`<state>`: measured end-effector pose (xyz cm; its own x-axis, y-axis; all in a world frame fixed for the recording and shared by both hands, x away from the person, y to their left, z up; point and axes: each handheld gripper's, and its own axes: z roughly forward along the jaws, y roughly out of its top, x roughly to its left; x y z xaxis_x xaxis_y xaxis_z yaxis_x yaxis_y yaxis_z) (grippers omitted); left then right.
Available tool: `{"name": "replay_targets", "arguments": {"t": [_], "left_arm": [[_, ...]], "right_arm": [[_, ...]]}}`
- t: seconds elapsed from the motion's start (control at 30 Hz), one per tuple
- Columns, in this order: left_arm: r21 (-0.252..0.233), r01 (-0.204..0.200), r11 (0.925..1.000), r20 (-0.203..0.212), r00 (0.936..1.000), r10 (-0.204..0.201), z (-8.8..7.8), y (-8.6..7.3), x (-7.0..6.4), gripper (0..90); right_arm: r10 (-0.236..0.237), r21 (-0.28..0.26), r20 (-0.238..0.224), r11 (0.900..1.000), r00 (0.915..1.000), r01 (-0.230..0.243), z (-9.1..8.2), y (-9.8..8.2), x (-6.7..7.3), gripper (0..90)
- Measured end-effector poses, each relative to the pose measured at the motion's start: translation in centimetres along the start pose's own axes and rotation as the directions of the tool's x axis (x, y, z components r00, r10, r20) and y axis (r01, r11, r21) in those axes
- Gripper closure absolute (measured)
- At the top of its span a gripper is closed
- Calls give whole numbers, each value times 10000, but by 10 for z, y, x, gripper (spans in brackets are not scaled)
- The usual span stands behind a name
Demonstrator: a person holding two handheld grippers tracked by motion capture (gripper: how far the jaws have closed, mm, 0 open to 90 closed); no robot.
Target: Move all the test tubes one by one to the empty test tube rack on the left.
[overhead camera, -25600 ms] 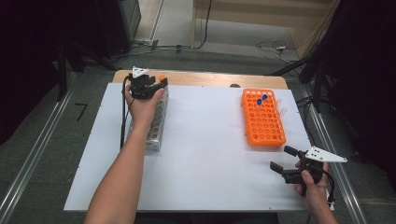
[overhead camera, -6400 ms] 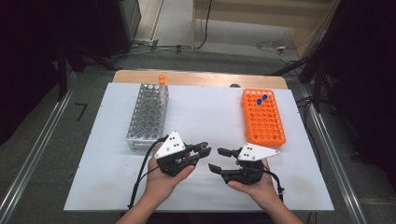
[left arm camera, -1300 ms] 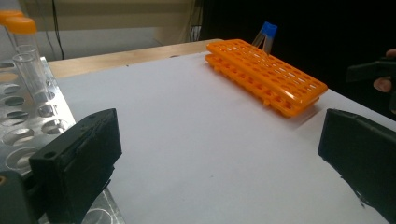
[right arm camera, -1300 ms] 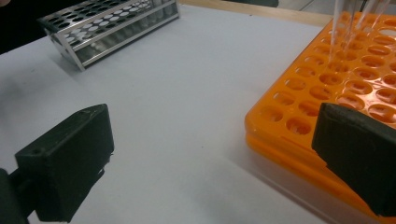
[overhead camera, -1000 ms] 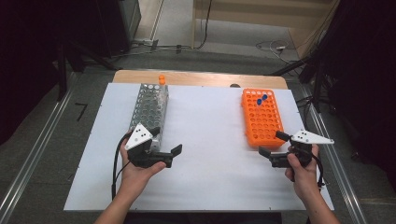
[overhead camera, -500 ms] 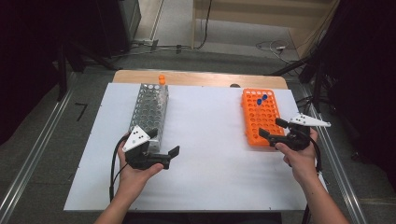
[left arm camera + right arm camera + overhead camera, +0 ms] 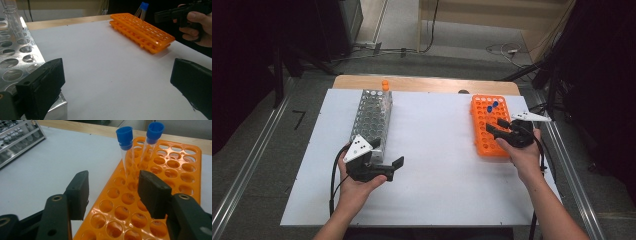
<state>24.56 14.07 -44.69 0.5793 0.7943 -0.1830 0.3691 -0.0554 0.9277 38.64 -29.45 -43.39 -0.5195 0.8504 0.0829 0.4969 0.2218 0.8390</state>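
An orange tube rack (image 7: pixel 490 126) lies at the right of the white table. Two clear tubes with blue caps (image 7: pixel 124 135) (image 7: pixel 155 130) stand tilted in its far holes. My right gripper (image 7: pixel 498 128) hovers open over the rack's near half, jaws empty, pointing at the tubes (image 7: pixel 492 106). A metal rack (image 7: pixel 372 118) stands at the left, with an orange-capped tube (image 7: pixel 385 85) at its far end. My left gripper (image 7: pixel 393 167) is open and empty, low over the table just right of the metal rack's near end (image 7: pixel 15 75).
The white table (image 7: pixel 432 150) has open surface between the two racks. A wooden strip (image 7: pixel 427 85) runs along its far edge. Metal rails (image 7: pixel 247 165) flank the table, and cables lie on the floor beyond.
My right gripper has moved forward and left, from beside the orange rack to over its near half. The left gripper has barely shifted.
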Motion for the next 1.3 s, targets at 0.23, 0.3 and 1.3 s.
{"name": "replay_targets", "arguments": {"t": [0.23,0.3,1.3], "left_arm": [[-7,-37,10000,38,10000,37,1,0,-2,0],[-4,-31,10000,51,10000,31,1,-1,-2,0],[15,75,10000,37,10000,-75,1,-2,-1,0]], "right_arm": [[119,318,416,9994,9991,-133,20,6,-2,516],[105,392,568,9991,9983,-128,26,8,-2,527],[-342,681,1879,9974,9816,218,46,11,-4,749]]}}
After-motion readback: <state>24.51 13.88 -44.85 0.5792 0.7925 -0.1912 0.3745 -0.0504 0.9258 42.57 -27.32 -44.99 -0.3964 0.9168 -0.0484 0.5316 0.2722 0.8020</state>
